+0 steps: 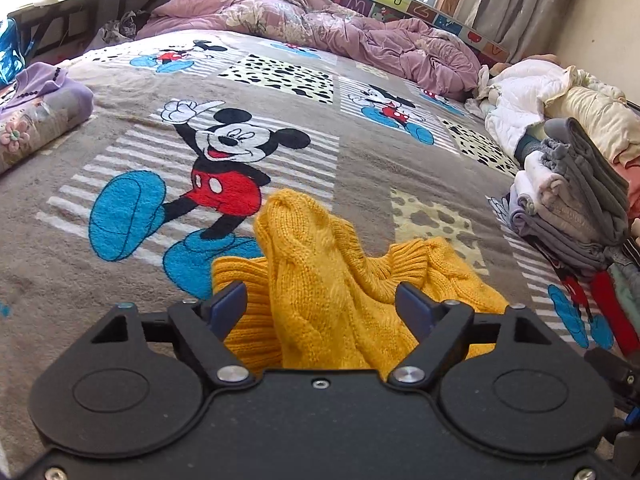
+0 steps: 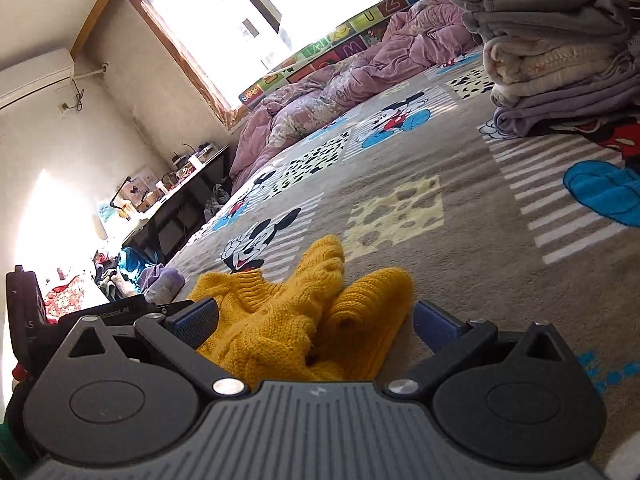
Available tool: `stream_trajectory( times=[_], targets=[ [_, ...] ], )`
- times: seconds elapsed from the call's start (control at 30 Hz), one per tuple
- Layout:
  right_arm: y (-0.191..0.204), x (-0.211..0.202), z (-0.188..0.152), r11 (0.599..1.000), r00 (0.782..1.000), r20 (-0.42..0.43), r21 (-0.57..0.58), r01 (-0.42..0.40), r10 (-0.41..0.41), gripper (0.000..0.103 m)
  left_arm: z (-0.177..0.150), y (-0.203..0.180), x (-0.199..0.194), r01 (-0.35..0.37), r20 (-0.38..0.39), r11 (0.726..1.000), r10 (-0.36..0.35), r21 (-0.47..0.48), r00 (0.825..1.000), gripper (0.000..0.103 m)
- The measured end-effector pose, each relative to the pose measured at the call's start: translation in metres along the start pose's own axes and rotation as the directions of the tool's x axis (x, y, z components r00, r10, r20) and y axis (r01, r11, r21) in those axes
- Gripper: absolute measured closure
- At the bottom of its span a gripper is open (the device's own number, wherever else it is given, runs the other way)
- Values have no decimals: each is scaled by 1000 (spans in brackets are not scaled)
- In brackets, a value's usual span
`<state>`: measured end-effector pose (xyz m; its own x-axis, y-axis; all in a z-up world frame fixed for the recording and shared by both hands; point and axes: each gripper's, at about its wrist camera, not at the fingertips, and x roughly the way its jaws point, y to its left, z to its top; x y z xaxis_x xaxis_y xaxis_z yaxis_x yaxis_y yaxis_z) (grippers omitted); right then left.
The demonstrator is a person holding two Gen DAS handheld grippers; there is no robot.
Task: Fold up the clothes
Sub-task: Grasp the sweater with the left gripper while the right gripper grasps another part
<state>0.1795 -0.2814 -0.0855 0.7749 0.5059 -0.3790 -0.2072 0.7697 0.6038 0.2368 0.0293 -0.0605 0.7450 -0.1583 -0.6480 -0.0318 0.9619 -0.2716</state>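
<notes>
Yellow knit, a crumpled sweater (image 1: 320, 280) lies bunched on the cartoon-mouse blanket (image 1: 120, 152), at 6 o'clock in both wrist views. The left gripper (image 1: 320, 304) is spread wide, the knit heaped between its fingers. The right gripper (image 2: 316, 320) is likewise spread around the knit. A stack of folded clothes (image 1: 572, 200) sits at 3 o'clock, a rumpled purple quilt (image 1: 320, 20) at 12.

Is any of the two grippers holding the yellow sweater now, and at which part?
Nothing is held. The left gripper and the right gripper are both open, with the crumpled yellow sweater lying between their fingers on the blanket.
</notes>
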Motion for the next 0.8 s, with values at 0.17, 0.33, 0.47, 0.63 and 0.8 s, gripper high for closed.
stream_trajectory(
  times=[0.17,0.33,0.47,0.63,0.8],
  targets=[
    [-6,6,0,999,1000,-21,41,-10,11,0,13,-10,32,-45,-45,996,49,72,998,61],
    [-15,1,4,992,998,-14,119,-52,54,0,8,-23,18,-23,-10,987,24,161,1000,85],
    [-25,-5,8,977,996,2,195,-88,89,0,-9,-39,-19,64,61,968,-82,244,995,87],
    [-51,-26,16,943,992,64,311,-119,104,0,-41,-57,-75,199,104,911,-252,362,962,87],
    [-73,-45,20,914,991,107,388,-119,84,0,-81,-72,-111,288,50,831,-353,475,934,87]
  ],
)
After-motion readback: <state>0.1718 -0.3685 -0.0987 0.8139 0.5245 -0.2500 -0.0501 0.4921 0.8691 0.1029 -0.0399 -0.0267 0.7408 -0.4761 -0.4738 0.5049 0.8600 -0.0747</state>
